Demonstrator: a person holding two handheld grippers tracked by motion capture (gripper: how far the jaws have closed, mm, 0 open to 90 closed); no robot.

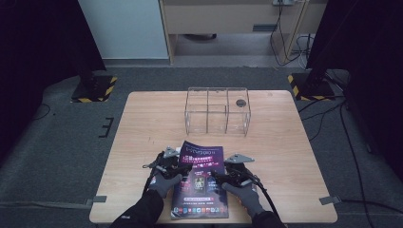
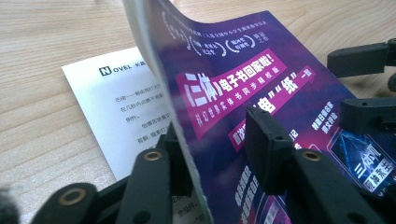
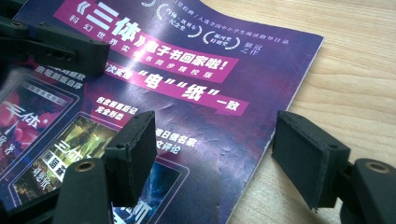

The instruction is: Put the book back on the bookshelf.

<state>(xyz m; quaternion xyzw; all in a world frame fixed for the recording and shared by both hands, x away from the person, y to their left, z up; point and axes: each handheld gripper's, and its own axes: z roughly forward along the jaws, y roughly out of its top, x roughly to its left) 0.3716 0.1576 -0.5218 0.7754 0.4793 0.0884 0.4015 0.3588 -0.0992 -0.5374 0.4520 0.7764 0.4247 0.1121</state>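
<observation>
The purple glossy magazine [image 1: 201, 180] lies at the near edge of the light wooden table [image 1: 142, 142], its long axis running away from the person. Its lifted cover sits between the left gripper [image 2: 219, 154]'s jaws, one pad beneath, one above. The right gripper [image 3: 215, 149] stands open, straddling the magazine's right edge.

We take this for a lab or recording room, a lone wooden worktop [image 1: 142, 123] on grey carpet [image 1: 57, 133], black stands on hazard-striped bases [image 1: 95, 90], dark curtains [image 1: 38, 38] at both sides, loose cables [image 1: 332, 114] across the floor, a plain office cabinet [image 1: 223, 16] behind
</observation>
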